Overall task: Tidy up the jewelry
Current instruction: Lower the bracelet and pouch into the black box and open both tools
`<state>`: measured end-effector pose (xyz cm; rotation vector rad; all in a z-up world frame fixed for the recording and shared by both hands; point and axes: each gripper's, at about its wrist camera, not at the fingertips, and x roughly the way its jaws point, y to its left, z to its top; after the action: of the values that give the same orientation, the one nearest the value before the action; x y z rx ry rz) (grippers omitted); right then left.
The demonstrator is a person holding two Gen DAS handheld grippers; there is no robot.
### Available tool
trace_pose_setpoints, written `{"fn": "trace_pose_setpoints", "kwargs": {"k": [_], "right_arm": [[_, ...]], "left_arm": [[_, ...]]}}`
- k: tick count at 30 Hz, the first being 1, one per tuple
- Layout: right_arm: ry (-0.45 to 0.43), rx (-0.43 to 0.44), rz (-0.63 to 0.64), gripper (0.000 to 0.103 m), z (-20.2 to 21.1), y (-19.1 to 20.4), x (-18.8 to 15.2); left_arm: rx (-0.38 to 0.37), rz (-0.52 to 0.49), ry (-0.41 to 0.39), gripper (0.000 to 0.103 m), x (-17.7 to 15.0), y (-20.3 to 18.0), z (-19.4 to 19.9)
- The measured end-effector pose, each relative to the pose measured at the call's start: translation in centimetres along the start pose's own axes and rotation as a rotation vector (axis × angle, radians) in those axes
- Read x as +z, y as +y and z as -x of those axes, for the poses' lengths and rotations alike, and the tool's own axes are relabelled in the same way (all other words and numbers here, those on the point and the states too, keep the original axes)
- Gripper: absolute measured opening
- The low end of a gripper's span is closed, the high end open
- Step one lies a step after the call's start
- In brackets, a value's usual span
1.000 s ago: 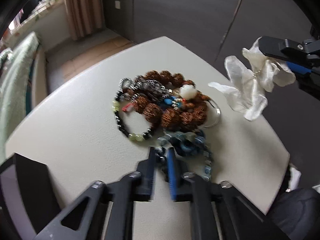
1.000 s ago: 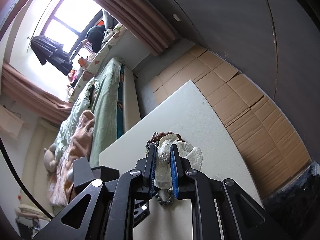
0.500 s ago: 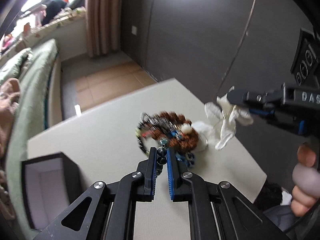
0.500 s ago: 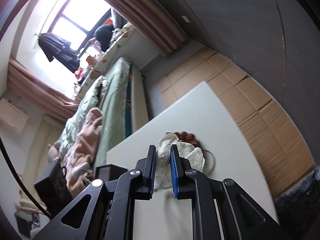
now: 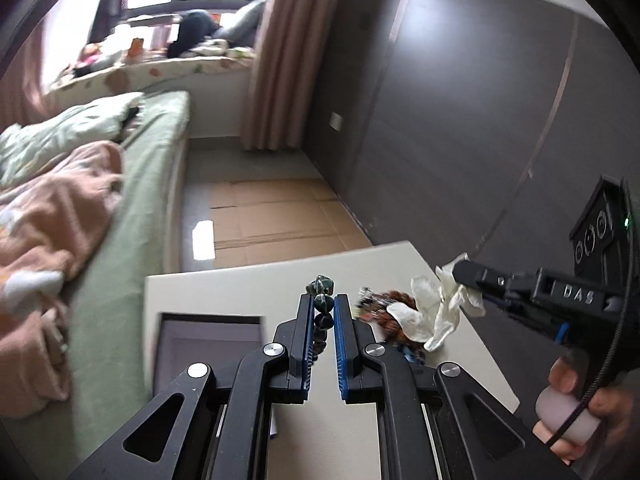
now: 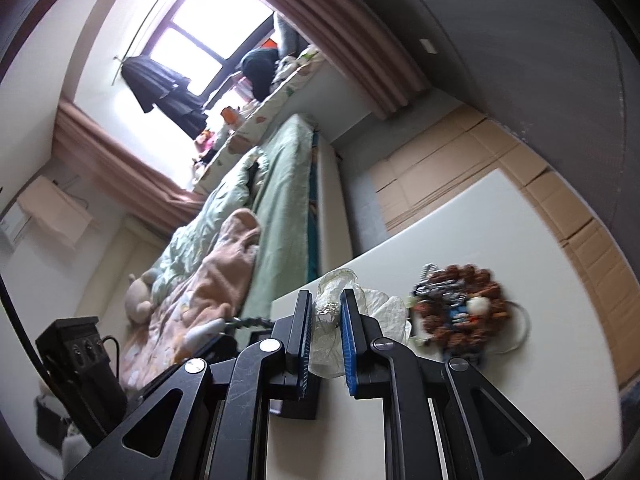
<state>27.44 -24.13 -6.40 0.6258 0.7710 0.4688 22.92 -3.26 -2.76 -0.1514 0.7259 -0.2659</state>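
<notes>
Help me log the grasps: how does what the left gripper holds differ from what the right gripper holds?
The left gripper pinches a strand of dark green beads, hard and rounded; the right gripper clamps a soft white fabric flower piece, crumpled and pale. Both are lifted clear of the jewelry pile.

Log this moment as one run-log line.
left hand-held gripper: shut on green bead strand | right hand-held gripper: shut on white fabric piece
</notes>
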Motion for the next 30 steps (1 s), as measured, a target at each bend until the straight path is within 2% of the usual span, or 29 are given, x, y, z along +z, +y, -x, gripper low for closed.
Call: {"fn": "trace_pose_setpoints", "kwargs": {"k": [5,12,16,20,21,23,24,25,27,30], "right_arm": [[0.022,0.034,0.030,0.015,-1.7,2.3,-0.9],[0.061,0.070,0.050,0.015,-4.9,4.8,-2.2],[0.086,0.085,0.041,0.015,-6.8,5.4,-3.0],[0.106,0.107,0.023,0.015,-8.3,5.6,-3.4],[0.110,0.115,0.018,0.015,-8.5,5.6,-3.4],[0.121,0.138,0.011,0.015,-9.1,5.9,-3.7],[0.127,0.142,0.010,0.015,-9.3,6.0,-3.9],[0.132,0.146,0.009,0.015,-9.5,6.1,-4.0],[0.142,0.154,0.006,0.015,-10.0,6.2,-4.3],[0.161,0.178,-0.007,0.015,-10.7,6.2,-4.6]], "left_arm": [[0.030,0.060,-0.012,0.010,-0.2,3.2,1.6],[0.070,0.137,0.049,0.010,-0.8,6.3,0.2],[0.073,0.159,0.078,0.010,-1.1,7.3,-0.5],[0.087,0.225,0.101,0.011,-1.1,8.6,-0.7],[0.100,0.255,0.101,0.015,-1.1,9.2,-0.6],[0.122,0.298,0.106,0.034,-1.2,10.1,-0.5],[0.133,0.330,0.105,0.051,-1.2,10.8,-0.3],[0.136,0.358,0.090,0.060,-1.3,11.4,0.0],[0.142,0.416,0.053,0.061,-1.4,12.5,0.8],[0.159,0.465,0.039,0.061,-1.5,13.7,1.3]]}}
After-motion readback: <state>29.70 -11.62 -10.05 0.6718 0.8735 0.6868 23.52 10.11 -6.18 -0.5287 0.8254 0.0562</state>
